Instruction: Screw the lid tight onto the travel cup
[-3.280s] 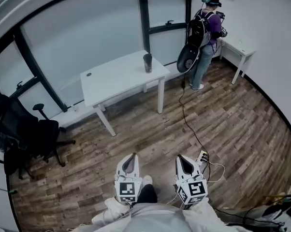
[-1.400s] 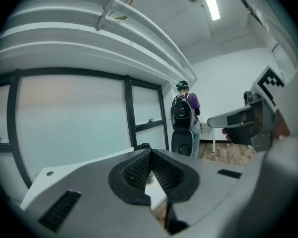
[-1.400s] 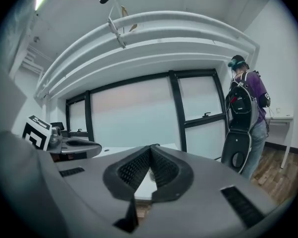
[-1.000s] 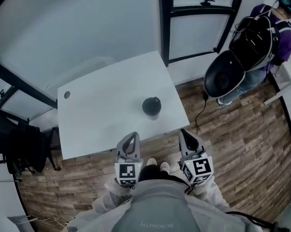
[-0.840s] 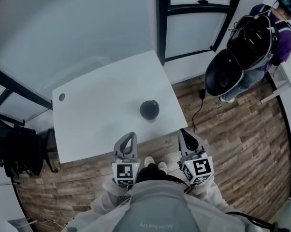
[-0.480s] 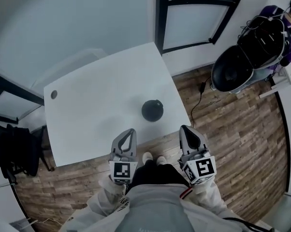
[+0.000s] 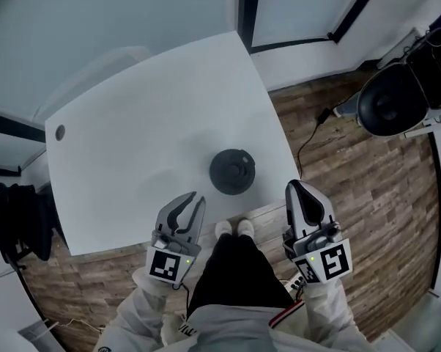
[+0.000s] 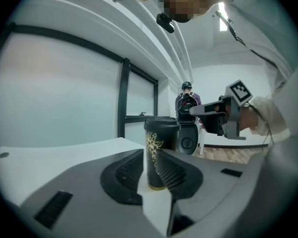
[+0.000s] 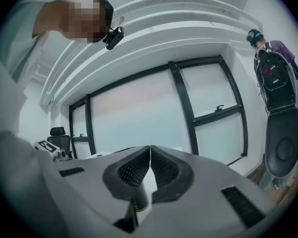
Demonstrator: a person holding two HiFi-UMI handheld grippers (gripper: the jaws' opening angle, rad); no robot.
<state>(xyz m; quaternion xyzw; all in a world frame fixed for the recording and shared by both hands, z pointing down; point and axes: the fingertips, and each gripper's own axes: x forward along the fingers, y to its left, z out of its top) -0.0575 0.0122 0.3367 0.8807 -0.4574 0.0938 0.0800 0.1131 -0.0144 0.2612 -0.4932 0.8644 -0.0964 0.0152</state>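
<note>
1. Wooden floor (image 7: 367,196): dark planks that fill the right and lower parts of the head view. A thin cable (image 7: 309,139) trails across them.
2. White table (image 7: 132,123): it lies directly ahead of the person, with its front edge just beyond the person's shoes (image 7: 235,229).
3. Window frame (image 7: 247,9): dark bars stand behind the table's far corner.
4. Second person (image 9: 269,48): this person stands well apart, at the right of the room, wearing a dark pack and facing away.
5. Office chair (image 7: 15,222): black, at the far left, beside the table's left end.
6. Right gripper (image 7: 297,189): it is held near the table's front right corner. Its pads meet with nothing between them.
7. Left gripper (image 7: 192,199): its tip is over the table's front edge. The jaws are opening, with a narrow gap between the pads and nothing gripped. In its own view the cup shows through that gap, farther off on the table.
8. Travel cup (image 7: 232,171): dark with a pale pattern on its wall. It stands upright on the table near the front edge, ahead of and between the two grippers, and neither gripper touches it.
9. Lid (image 8: 162,125): black, sitting on top of the cup. Whether it is screwed tight cannot be told.
10. Grommet hole (image 7: 60,132): a small round opening near the table's far left corner.
</note>
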